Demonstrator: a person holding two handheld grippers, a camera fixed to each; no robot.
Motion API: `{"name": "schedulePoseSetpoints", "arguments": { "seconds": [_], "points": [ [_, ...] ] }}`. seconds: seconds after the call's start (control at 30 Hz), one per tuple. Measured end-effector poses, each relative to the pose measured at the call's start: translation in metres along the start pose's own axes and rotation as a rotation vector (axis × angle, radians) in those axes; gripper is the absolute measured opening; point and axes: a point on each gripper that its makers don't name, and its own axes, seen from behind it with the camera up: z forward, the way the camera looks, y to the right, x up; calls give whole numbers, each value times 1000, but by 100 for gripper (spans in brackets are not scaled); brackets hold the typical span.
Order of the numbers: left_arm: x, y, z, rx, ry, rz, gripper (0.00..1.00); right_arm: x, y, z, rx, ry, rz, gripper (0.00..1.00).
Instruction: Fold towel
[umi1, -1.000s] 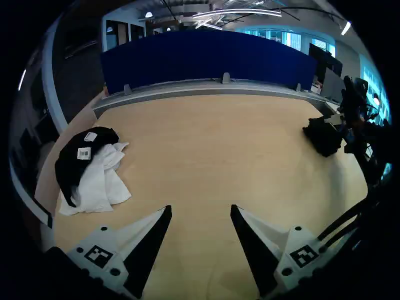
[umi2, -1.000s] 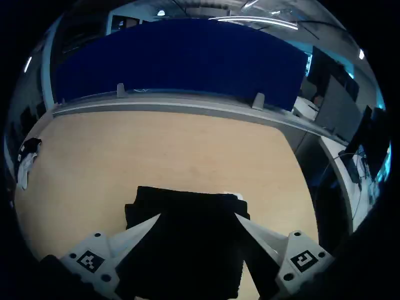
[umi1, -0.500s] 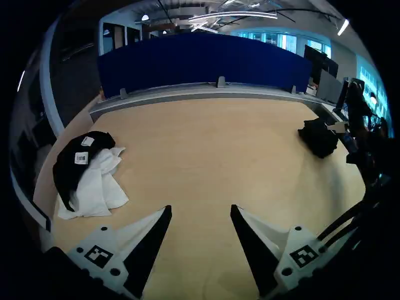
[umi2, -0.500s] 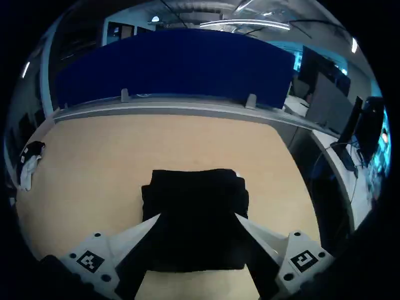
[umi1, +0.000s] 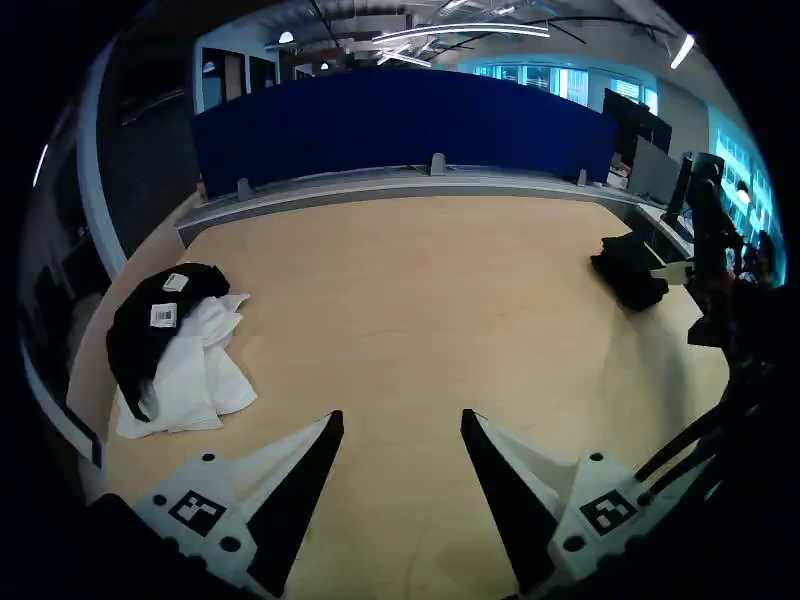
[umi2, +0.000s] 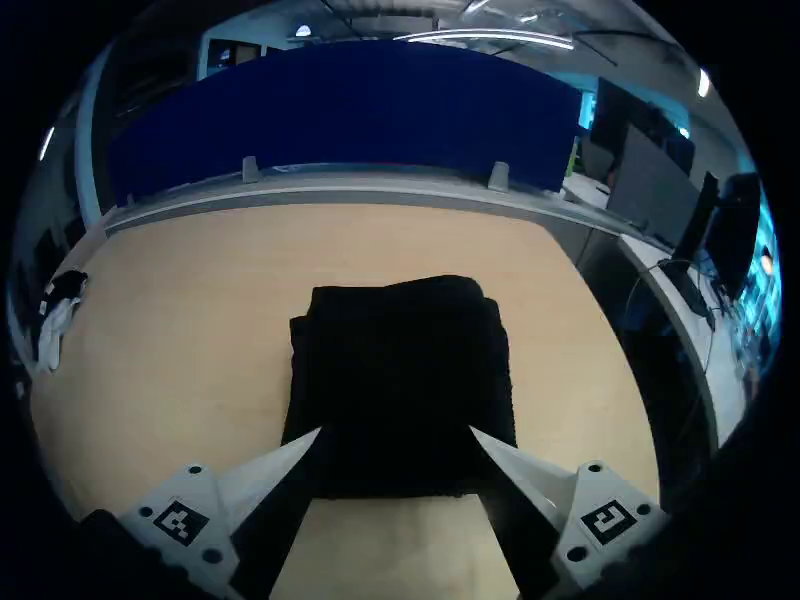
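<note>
Black folded towel (umi2: 400, 380) before right gripper (umi2: 395, 430), crumpled cloths (umi1: 175, 350) near left gripper (umi1: 400, 412), fingers (umi1: 290, 475) apart, empty

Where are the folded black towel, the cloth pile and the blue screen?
folded black towel (umi2: 400, 380): right gripper view, middle of top.
cloth pile (umi1: 190, 365): left gripper view, white cloth.
blue screen (umi1: 400, 120): left gripper view, panel centre.

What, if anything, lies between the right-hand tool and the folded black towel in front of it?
Nothing visible. The folded black towel lies on the wooden table straight ahead of the right tool, with its near edge between the open fingers.
</note>
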Motion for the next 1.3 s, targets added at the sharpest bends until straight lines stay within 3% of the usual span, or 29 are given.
{"name": "schedulePoseSetpoints", "arguments": {
  "seconds": [0.3,0.5,0.9,1.1,1.3],
  "points": [
    [-2,-5,-7,14,5,-13,87,-11,0,9,-3,-28,11,95],
    [-2,-7,-8,19,12,-18,87,7,-3,-6,1,17,11,95],
    [2,-10,-11,17,31,-20,87,23,-10,-18,11,53,9,95],
    [3,-13,-13,18,43,-33,87,41,-26,-40,38,132,16,100],
    [10,-17,-15,18,67,-45,87,70,-41,-78,38,265,18,100]
  ]
}}
